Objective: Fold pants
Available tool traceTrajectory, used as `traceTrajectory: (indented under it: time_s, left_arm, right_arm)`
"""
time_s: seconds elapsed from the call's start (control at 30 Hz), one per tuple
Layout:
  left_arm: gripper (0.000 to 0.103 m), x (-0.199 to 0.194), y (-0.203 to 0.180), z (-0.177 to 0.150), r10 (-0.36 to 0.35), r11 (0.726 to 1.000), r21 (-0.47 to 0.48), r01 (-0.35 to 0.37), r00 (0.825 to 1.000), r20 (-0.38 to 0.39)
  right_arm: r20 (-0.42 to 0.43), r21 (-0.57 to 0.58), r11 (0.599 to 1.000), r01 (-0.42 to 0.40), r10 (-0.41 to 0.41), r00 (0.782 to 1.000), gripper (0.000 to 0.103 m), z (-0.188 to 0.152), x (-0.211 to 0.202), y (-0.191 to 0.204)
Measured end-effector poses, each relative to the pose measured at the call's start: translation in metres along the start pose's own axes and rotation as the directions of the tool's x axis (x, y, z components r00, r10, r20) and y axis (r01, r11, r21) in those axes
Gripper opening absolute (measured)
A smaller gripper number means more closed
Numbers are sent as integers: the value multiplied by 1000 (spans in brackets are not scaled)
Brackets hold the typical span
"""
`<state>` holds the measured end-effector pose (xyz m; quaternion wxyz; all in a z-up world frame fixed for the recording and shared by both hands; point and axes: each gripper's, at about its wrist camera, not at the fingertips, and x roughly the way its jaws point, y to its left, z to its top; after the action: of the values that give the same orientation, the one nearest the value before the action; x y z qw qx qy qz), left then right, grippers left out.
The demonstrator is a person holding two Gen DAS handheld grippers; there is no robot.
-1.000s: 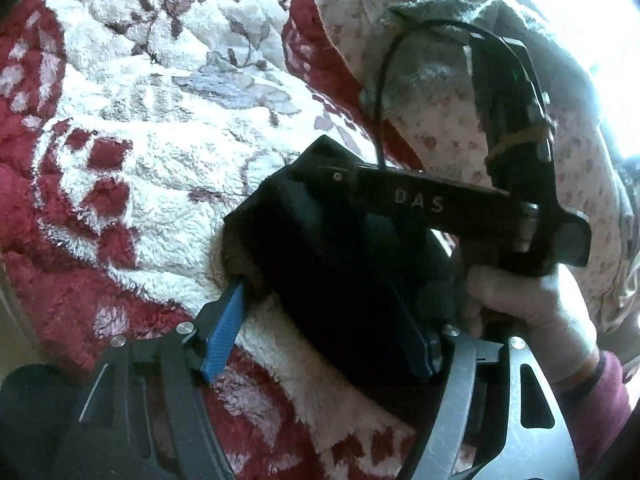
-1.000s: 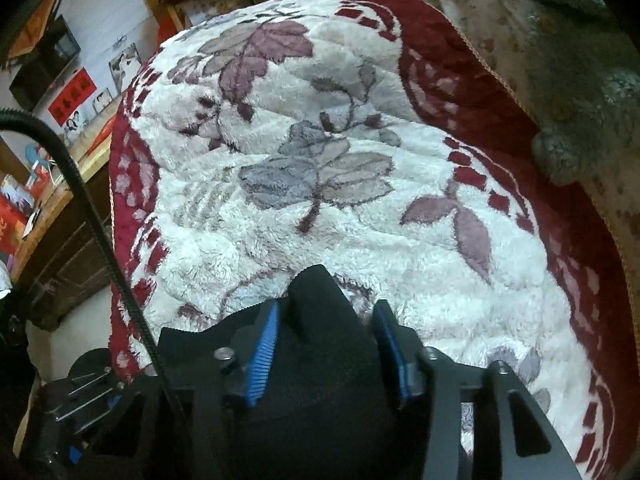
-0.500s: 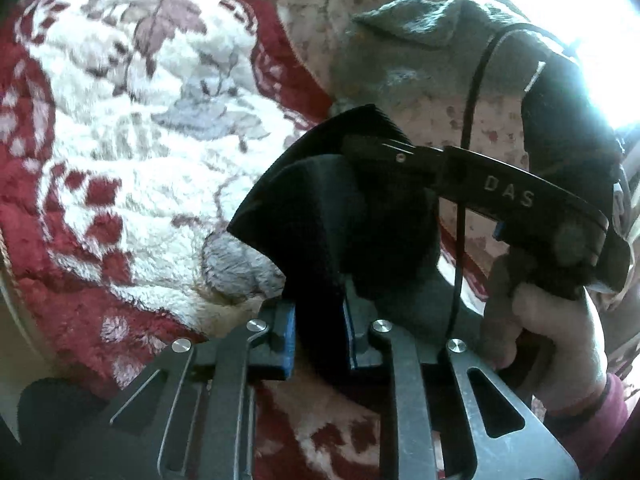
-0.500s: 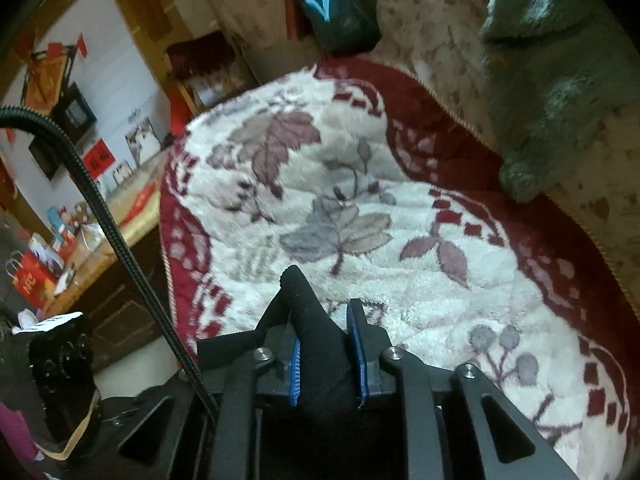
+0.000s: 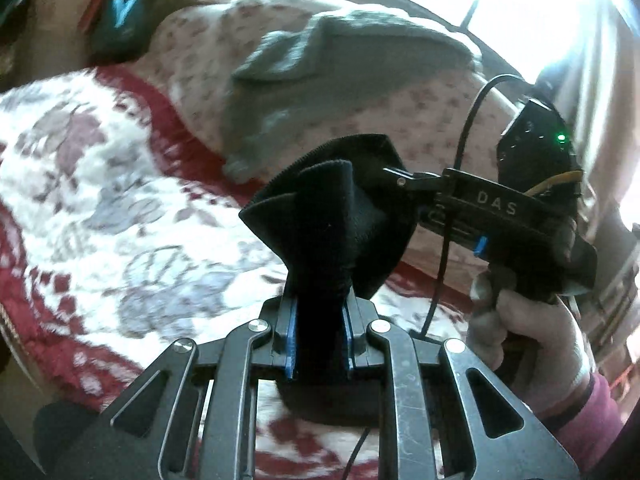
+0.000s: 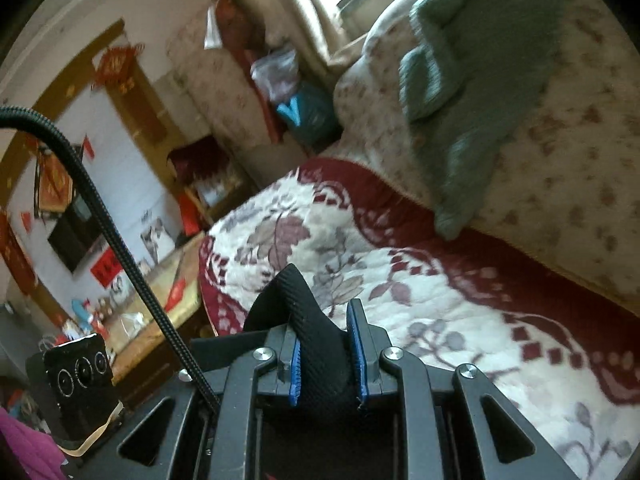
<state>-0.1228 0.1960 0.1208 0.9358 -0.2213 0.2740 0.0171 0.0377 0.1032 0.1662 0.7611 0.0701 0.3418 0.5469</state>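
Note:
The black pants (image 5: 332, 220) are bunched and lifted above the red and white floral blanket (image 5: 100, 208). My left gripper (image 5: 319, 336) is shut on a fold of them between its blue pads. In the left wrist view the right gripper (image 5: 400, 178) comes in from the right, held by a hand, and pinches the same cloth at its top edge. In the right wrist view my right gripper (image 6: 326, 354) is shut on a ribbed black edge of the pants (image 6: 304, 312). The rest of the pants hangs hidden below both grippers.
A grey-green knitted garment (image 6: 472, 80) lies on a floral cream cushion (image 6: 568, 184) along the back of the blanket. A wooden cabinet with clutter (image 6: 160, 280) stands past the blanket's left edge. A bright window (image 5: 540, 8) is behind.
Both grippers closed on the pants, then lifted them off the blanket and tilted up. The room and cushion now fill the upper views.

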Motion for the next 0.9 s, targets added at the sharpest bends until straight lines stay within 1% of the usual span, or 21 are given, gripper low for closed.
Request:
traceTrajectory:
  time_s: [0.13, 0.23, 0.4, 0.5, 0.67, 0.83, 0.9]
  left_arm:
    - [16, 0, -38, -7, -55, 996, 73, 56, 998, -20]
    - [16, 6, -68, -16, -93, 987, 122, 100, 994, -62]
    - [16, 20, -120, -34, -140, 966, 202, 160, 984, -113]
    - [16, 34, -149, -49, -166, 949, 243, 202, 973, -160]
    - [16, 63, -188, -84, -176, 919, 305, 251, 951, -253]
    - [16, 89, -203, -116, -141, 908, 335, 252, 936, -322]
    - [16, 95, -208, -125, -129, 903, 350, 249, 934, -332]
  right_arm:
    - [46, 37, 999, 24, -25, 999, 19, -9, -42, -16]
    - [80, 73, 997, 40, -46, 996, 19, -19, -73, -31]
    - [129, 128, 988, 88, -105, 986, 18, -41, -126, -58]
    - [141, 171, 978, 122, -147, 979, 18, -58, -151, -77]
    - [151, 280, 944, 176, -225, 963, 17, -102, -193, -113]
    - [120, 389, 894, 224, -290, 949, 17, -148, -214, -149]
    - [108, 427, 874, 232, -304, 947, 17, -164, -217, -161]
